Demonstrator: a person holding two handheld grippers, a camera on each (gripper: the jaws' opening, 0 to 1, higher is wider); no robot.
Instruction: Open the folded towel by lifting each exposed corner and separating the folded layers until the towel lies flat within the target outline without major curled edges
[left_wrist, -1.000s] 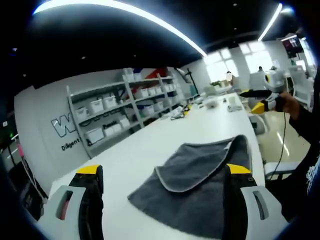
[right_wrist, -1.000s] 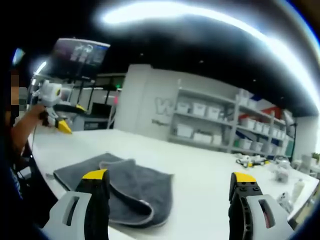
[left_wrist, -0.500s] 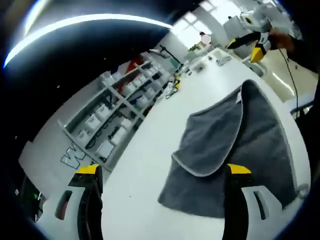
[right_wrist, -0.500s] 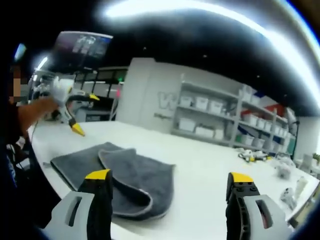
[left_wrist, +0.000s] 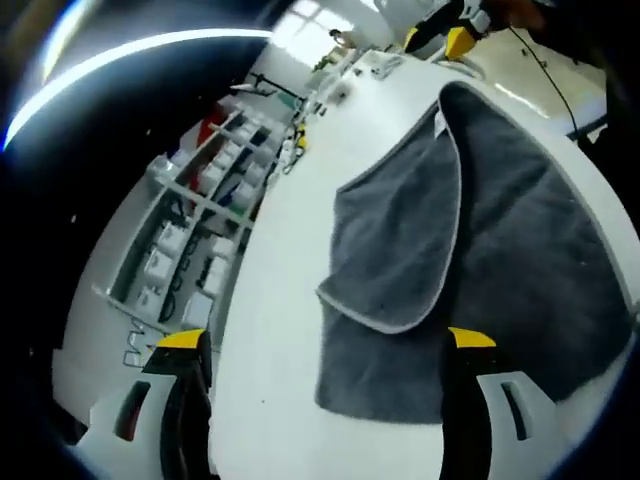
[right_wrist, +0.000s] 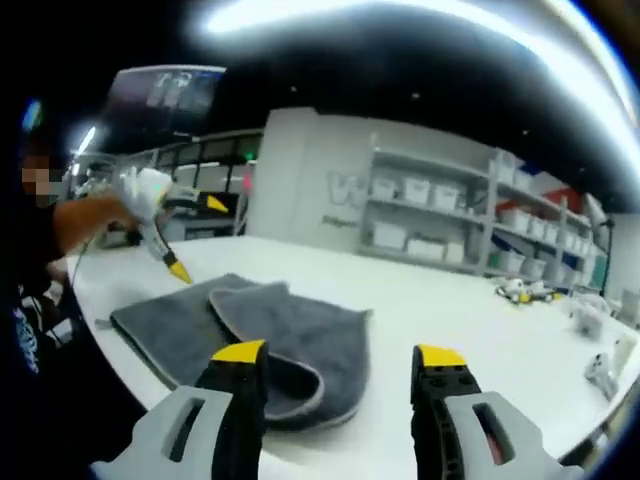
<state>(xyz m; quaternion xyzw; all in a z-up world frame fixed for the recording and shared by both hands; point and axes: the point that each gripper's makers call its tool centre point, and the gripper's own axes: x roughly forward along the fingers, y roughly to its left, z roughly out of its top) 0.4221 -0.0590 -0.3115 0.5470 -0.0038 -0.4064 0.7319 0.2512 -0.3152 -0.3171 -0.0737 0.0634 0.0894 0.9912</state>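
Tongs came nearest in both views: the left tongs (left_wrist: 320, 370) stood wide apart and empty above the grey towel (left_wrist: 470, 250), tipped down toward it, seemingly to pick out a corner. The right tongs (right_wrist: 340, 380) hung part-open and empty, jaws nearer together, aimed at the folded flap (right_wrist: 300, 330). That towel lay folded on the white counter (right_wrist: 450, 290) near the person's edge. Beyond stood shelves (right_wrist: 450, 225) of bins.

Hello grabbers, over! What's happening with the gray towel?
Left gripper open, above the towel. Right gripper open, empty, near its edge. Towel still folded, one layer lapped over. Nothing in the way.
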